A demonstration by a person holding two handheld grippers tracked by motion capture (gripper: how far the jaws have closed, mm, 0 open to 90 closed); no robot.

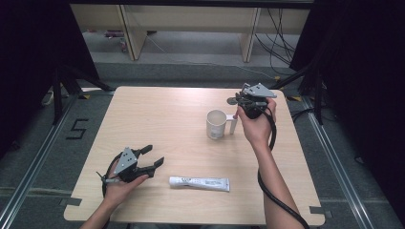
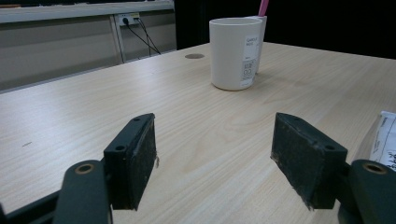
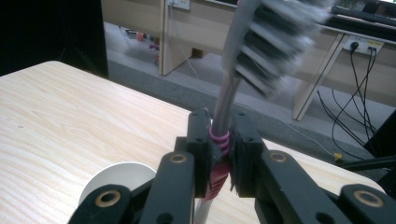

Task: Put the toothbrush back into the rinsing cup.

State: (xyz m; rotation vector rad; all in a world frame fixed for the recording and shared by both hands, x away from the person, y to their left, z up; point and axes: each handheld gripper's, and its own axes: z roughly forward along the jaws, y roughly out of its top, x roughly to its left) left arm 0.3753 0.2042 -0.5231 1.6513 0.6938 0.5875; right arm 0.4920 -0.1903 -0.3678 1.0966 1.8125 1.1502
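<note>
A white mug (image 1: 216,124) stands right of the table's middle; it is also ahead of the left gripper (image 2: 233,51) and below the right gripper's jaws (image 3: 116,179). My right gripper (image 1: 239,113) (image 3: 222,140) is shut on the pink ribbed grip of a toothbrush (image 3: 261,42), bristle head up. The toothbrush's white lower end (image 1: 232,125) hangs just right of the mug, outside it, and its pink part (image 2: 263,7) rises behind the mug. My left gripper (image 1: 154,155) (image 2: 215,149) rests open at the front left, holding nothing. A white toothpaste tube (image 1: 199,182) (image 2: 385,135) lies flat near the front edge.
The light wooden table (image 1: 157,114) is bare across its left and back parts. Beyond it are a grey floor, desk legs (image 1: 131,33) and trailing cables (image 1: 282,38). Dark curtains hang on both sides.
</note>
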